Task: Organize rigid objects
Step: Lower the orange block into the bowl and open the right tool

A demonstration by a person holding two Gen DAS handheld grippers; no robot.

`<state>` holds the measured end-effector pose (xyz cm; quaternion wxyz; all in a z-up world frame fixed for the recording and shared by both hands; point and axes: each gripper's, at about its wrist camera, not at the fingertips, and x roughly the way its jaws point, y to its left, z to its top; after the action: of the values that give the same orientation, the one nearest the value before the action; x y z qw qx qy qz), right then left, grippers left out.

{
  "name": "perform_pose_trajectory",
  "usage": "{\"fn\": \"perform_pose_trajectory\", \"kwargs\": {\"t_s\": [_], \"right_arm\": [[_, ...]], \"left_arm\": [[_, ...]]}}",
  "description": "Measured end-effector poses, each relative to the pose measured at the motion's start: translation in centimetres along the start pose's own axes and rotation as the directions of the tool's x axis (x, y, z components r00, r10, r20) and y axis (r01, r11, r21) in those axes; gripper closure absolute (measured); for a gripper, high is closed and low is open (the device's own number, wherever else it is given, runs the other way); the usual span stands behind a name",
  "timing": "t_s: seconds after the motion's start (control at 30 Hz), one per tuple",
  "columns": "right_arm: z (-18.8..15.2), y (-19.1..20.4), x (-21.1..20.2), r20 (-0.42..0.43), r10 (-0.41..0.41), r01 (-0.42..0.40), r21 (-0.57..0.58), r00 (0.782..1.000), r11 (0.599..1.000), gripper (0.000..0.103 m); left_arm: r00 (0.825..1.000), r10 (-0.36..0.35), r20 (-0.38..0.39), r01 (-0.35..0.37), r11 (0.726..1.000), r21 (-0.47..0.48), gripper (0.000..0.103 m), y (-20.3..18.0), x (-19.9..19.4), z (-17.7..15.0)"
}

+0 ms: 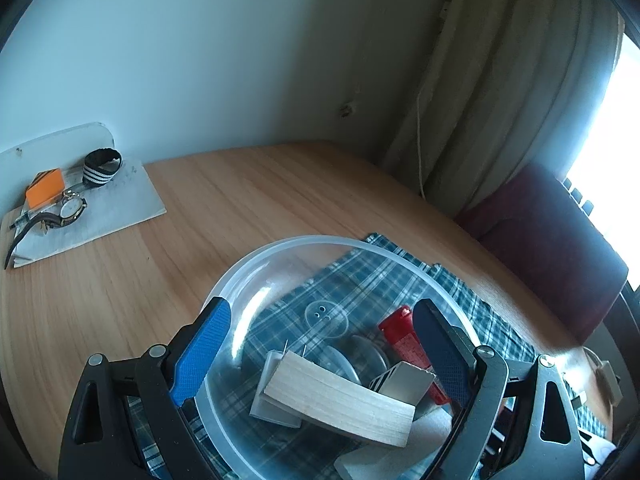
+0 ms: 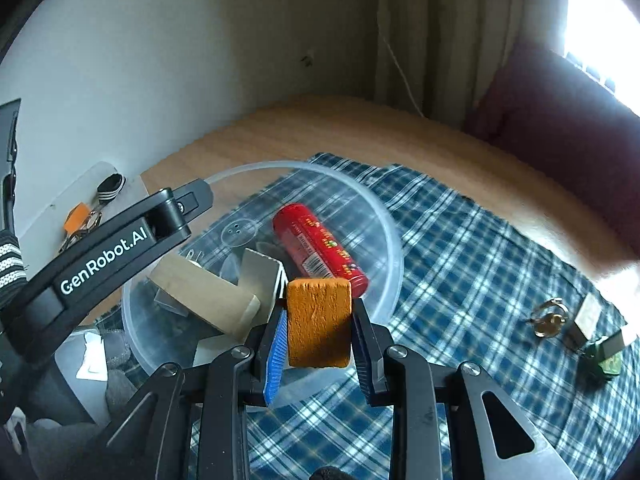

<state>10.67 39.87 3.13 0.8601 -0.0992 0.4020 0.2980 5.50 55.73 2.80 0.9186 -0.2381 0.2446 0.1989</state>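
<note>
Right claw (image 2: 319,330) clamped on an orange block (image 2: 319,322), blue pads pressing both narrow sides, block upright and poised over the near rim of the clear bowl (image 2: 384,220). Left claw (image 1: 320,354) spread wide, straddling that same bowl: blue finger at 9 o'clock outside the wall, dark finger at 3 o'clock, no firm pinch visible on the rim, more of a loose steadying.

Inside the bowl already: a pale wooden block (image 1: 340,398) across the middle, a grey metal piece (image 1: 404,380) just beside it, a red cylinder (image 2: 318,242) toward 12 o'clock in the right wrist view. Bowl resting on a blue plaid cloth (image 2: 480,264) spread on the tabletop (image 1: 120,280). Out at 3 o'clock on the cloth, not yet collected: a padlock (image 2: 586,320) and a key ring (image 2: 548,318). Far at 10 o'clock, a grey tray (image 1: 112,208) with a watch (image 1: 70,208), well apart.

Risks from here:
- Released too near the rim, likely a bounce off the edge onto the cloth.
- Landing on the tilted wooden block, a possible skid and a jolted pile.
- Bowl light and only loosely bracketed, so a nudge from the descending claw could slide it on the cloth.
</note>
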Motion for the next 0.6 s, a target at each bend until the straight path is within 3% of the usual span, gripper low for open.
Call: {"fn": "perform_pose_trajectory", "kwargs": {"t_s": [0.23, 0.37, 0.43, 0.6], "right_arm": [[0.3, 0.7, 0.7, -0.004, 0.027, -0.027, -0.021, 1.000, 0.999, 0.071], [0.1, 0.1, 0.7, -0.007, 0.083, -0.083, 0.010, 0.997, 0.996, 0.069], [-0.1, -0.5, 0.4, -0.002, 0.095, -0.095, 0.029, 0.995, 0.995, 0.057], [-0.6, -1.4, -1.5, 0.044, 0.105, -0.107, 0.047, 0.993, 0.993, 0.042]], "left_arm": [[1.000, 0.004, 0.001, -0.004, 1.000, -0.005, 0.010, 0.1, 0.2, 0.1], [1.000, 0.001, -0.004, -0.001, 1.000, -0.011, 0.010, 0.2, 0.3, 0.0], [1.000, -0.002, -0.005, 0.002, 1.000, -0.008, 0.010, 0.3, 0.2, 0.1], [1.000, -0.003, -0.004, 0.003, 1.000, -0.010, 0.010, 0.2, 0.0, 0.0]]}}
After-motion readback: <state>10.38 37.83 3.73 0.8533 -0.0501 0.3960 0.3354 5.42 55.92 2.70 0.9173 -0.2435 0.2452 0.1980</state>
